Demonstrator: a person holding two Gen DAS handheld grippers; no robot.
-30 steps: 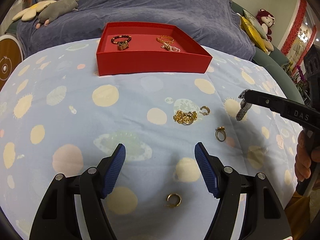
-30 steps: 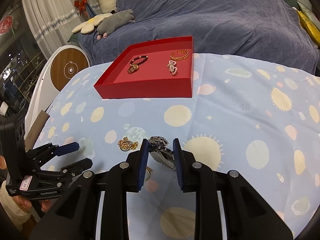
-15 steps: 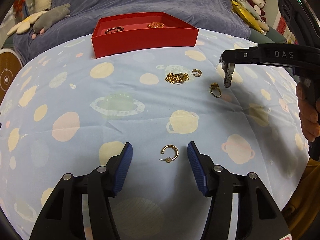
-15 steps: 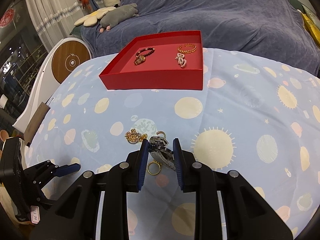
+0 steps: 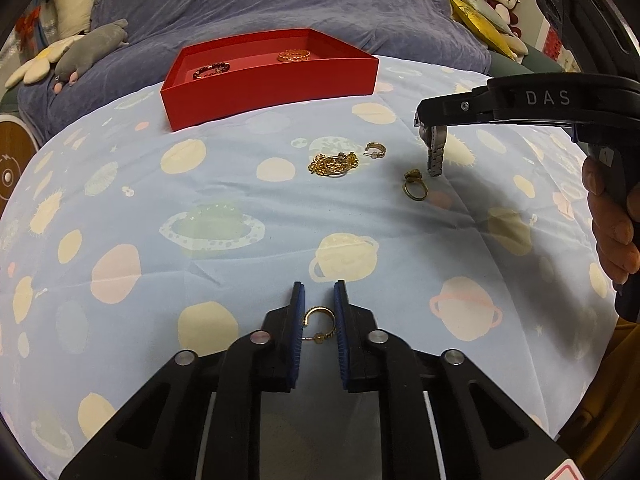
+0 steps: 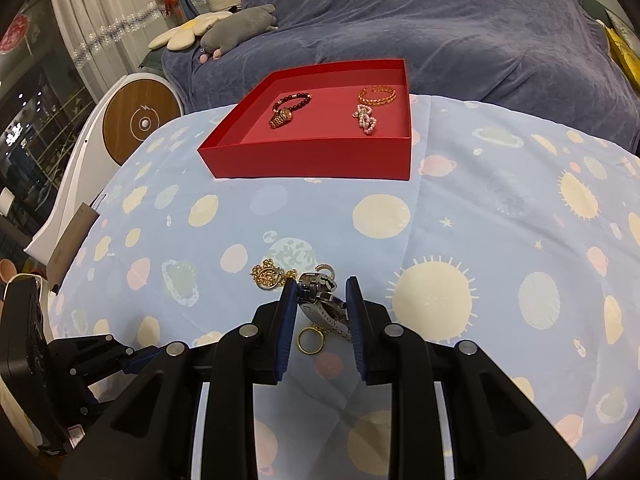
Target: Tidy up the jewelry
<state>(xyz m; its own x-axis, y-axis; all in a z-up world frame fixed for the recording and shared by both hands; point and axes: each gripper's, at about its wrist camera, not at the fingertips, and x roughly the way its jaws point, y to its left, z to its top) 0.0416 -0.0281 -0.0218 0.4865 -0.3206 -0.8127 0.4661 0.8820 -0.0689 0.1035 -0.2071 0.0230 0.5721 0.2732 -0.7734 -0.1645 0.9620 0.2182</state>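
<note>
My left gripper (image 5: 319, 300) is shut on a gold hoop earring (image 5: 319, 319) low over the blue patterned cloth. My right gripper (image 6: 322, 300) is shut on a silver metal watch (image 6: 324, 307), which hangs from it above the cloth in the left wrist view (image 5: 434, 151). On the cloth lie a gold ring (image 5: 414, 186), a gold chain piece (image 5: 333, 164) and a second hoop earring (image 5: 375, 149). The red tray (image 6: 312, 156) at the back holds a dark bead bracelet (image 6: 291, 106), a gold bangle (image 6: 377, 94) and a pearl piece (image 6: 366, 119).
A blue-grey blanketed sofa (image 6: 460, 32) with plush toys (image 6: 236, 26) stands behind the table. A round wooden-faced device (image 6: 140, 122) stands at the left edge. The cloth falls away at the sides.
My left gripper moved forward and closed on the gold hoop earring. My right gripper stayed shut on the watch and moved slightly toward the tray.
</note>
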